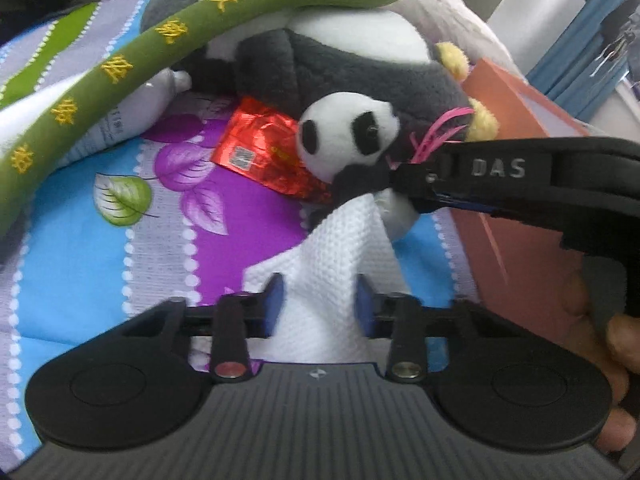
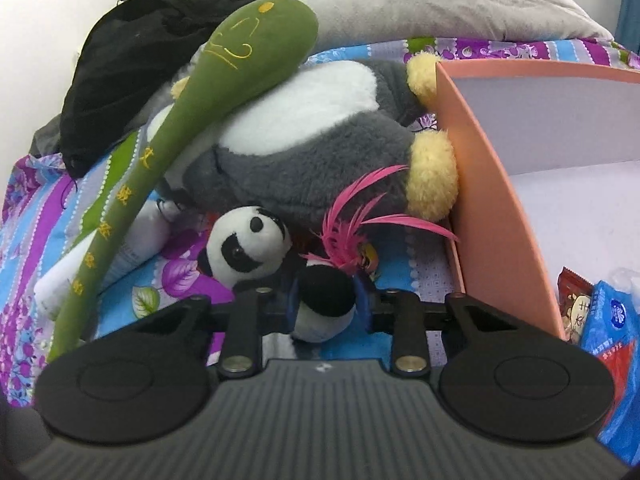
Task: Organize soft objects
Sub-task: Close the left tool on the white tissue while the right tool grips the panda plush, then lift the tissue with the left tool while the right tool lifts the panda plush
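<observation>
Both grippers gripping soft things on the bedsheet.
Left gripper pinching white cloth; right gripper pinching small panda.

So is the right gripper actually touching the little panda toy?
Touching. The right wrist view shows the right gripper with its blue pads pressed on either side of the small panda, at its black and white body.

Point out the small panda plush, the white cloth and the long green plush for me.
small panda plush (image 2: 250, 246): right wrist view, on its white face.
white cloth (image 1: 332, 248): left wrist view, on the textured fabric above the tongs.
long green plush (image 2: 260, 36): right wrist view, on its rounded head.
</observation>
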`<action>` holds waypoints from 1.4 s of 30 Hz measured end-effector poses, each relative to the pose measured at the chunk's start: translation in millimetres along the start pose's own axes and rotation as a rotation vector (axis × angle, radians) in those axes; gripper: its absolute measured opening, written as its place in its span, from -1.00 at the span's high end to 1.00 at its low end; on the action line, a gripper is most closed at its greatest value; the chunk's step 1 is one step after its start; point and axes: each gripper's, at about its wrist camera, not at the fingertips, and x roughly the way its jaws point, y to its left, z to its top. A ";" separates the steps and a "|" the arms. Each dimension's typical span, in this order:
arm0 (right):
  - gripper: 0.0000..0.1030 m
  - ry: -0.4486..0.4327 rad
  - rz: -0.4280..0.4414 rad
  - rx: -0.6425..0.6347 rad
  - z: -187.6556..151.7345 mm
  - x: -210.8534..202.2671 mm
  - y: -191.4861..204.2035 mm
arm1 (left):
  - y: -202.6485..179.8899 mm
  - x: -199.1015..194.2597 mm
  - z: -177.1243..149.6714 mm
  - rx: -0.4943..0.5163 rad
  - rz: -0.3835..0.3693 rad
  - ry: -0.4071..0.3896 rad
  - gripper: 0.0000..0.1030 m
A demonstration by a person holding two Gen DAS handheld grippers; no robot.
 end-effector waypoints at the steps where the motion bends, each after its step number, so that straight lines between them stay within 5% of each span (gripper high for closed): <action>1: 0.42 0.000 -0.001 0.007 0.0 -0.9 -0.7 | 2.0 -0.7 -0.1 -0.008 -0.008 0.004 0.73; 13: 0.46 -0.034 -0.056 -0.012 -20.9 -42.1 17.9 | 12.3 -56.3 -9.0 -0.046 0.001 -0.048 0.89; 32: 0.46 -0.043 -0.071 -0.028 -100.3 -143.1 40.3 | 33.4 -184.4 -99.5 -0.105 0.022 -0.105 0.89; 42: 0.46 0.059 -0.027 0.043 -133.0 -157.1 42.3 | 45.9 -225.5 -125.7 -0.100 0.054 -0.077 0.89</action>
